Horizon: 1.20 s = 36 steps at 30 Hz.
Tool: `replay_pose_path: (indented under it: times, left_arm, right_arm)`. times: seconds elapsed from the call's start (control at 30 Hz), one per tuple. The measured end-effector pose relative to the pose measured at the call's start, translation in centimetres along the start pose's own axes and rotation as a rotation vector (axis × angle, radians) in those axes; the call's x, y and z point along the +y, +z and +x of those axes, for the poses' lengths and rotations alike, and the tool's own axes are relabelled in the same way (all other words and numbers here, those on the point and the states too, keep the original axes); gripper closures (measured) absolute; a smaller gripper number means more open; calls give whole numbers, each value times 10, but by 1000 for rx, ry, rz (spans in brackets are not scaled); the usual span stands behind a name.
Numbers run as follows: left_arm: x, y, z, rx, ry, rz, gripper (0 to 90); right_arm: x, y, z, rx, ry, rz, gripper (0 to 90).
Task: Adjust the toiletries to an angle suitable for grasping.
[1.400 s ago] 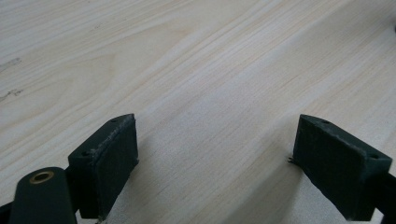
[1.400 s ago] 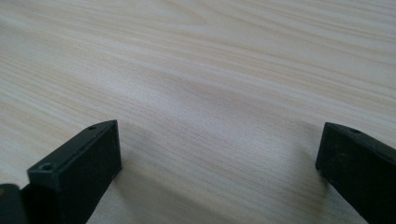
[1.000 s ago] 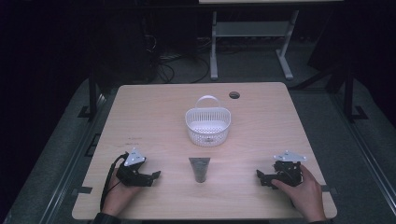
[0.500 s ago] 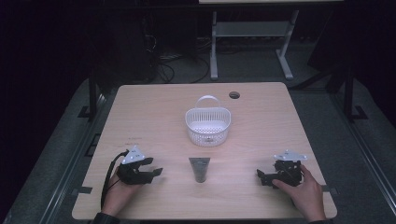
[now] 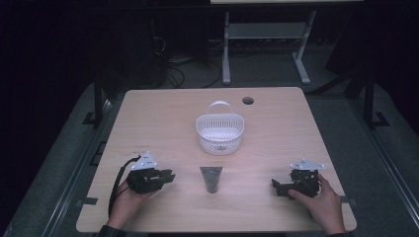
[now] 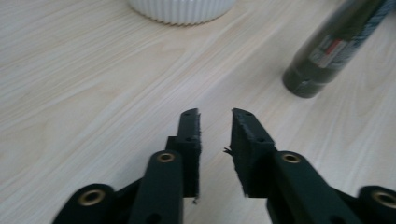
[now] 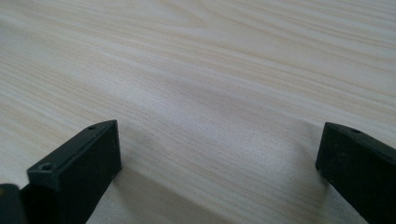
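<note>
High view overhead; gripper views skim table (image 5: 163, 113)

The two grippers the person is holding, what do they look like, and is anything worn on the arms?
Both the left gripper and the right gripper are black, boxy tools with two flat black jaws and a pale grey three-cornered plate on top. Brass-coloured rivets show on the left one's arms. A black cable loops from the left gripper. A dark sleeve cuff shows at the left wrist.
</note>
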State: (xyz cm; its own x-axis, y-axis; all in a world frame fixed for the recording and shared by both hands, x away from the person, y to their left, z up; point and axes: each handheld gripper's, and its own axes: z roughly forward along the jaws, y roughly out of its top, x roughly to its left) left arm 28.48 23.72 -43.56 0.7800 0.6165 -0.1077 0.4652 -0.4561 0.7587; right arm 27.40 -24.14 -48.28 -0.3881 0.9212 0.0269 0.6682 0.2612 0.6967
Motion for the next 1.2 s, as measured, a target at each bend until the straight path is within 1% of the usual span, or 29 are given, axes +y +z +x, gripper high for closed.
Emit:
replay_pose_path:
  times: [0.1, 0.17, 0.2, 0.23, 0.37, 0.4, 0.6, 0.7, 0.73, 0.93, 1.1, 1.2]
  left_arm:
    - [6, -1, -3, -20, 6, 1, 847]
    - [9, 0, -4, -40, 8, 6, 893]
    - [9, 0, -4, -40, 8, 6, 894]
    - [12, 0, -6, -53, 16, 15, 894]
    - [17, -1, -9, -65, 30, 11, 896]
    - [19, -2, -10, -75, 34, -5, 896]
    - [28, -5, -15, -118, 44, -20, 896]
    - [32, -6, -17, -121, 55, -24, 896]
    - [35, -7, -19, -128, 61, -35, 896]
    - [46, -10, -24, -157, 64, -54, 896]
    - [52, -12, -28, -175, 82, -70, 896]
    - [58, -12, -35, -186, 100, -80, 896]
  right_arm:
    - [0, 0, 0, -1, 1, 0, 0]
    - [0, 0, 0, -1, 1, 0, 0]
    - [0, 0, 0, -1, 1, 0, 0]
    - [0, 0, 0, -1, 1, 0, 0]
    - [0, 0, 0, -3, 3, 0, 0]
    - [0, 0, 0, -3, 3, 0, 0]
    - [0, 0, 0, -3, 3, 0, 0]
    - [0, 0, 0, -4, 4, 0, 0]
    - [0, 0, 0, -5, 4, 0, 0]
    - [0, 0, 0, -5, 4, 0, 0]
    - [0, 0, 0, -5, 4, 0, 0]
    - [0, 0, 0, -5, 4, 0, 0]
